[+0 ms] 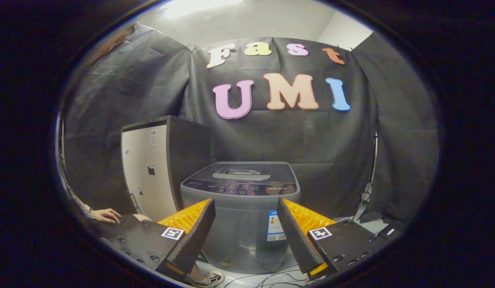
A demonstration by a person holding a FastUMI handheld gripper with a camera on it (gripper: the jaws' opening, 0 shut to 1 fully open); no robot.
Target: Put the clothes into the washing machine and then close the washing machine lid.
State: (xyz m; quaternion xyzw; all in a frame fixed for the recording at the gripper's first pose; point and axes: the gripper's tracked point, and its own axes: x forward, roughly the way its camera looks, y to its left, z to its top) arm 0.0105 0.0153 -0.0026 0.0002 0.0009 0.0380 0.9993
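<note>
The gripper (246,218) is held up in the air with its fingers (199,234) spread wide apart, and nothing is between them. Straight ahead of the fingers, beyond their tips, stands the washer (241,216) on the floor, seen in the gap between the two fingers. Its lid (243,173) lies flat on top, closed, with a control panel (240,188) along the front edge. On the front wall of the washer there is a label (275,226).

To the left of the washer, just beside it, stands a tall cabinet (149,172) with a pale door. Lower on the left, a person's hand (107,215) rests on a knee, and a shoe (209,279) is on the floor under the left finger. Some thin cables (271,280) lie on the floor before the washer.

I cannot see any clothes.
</note>
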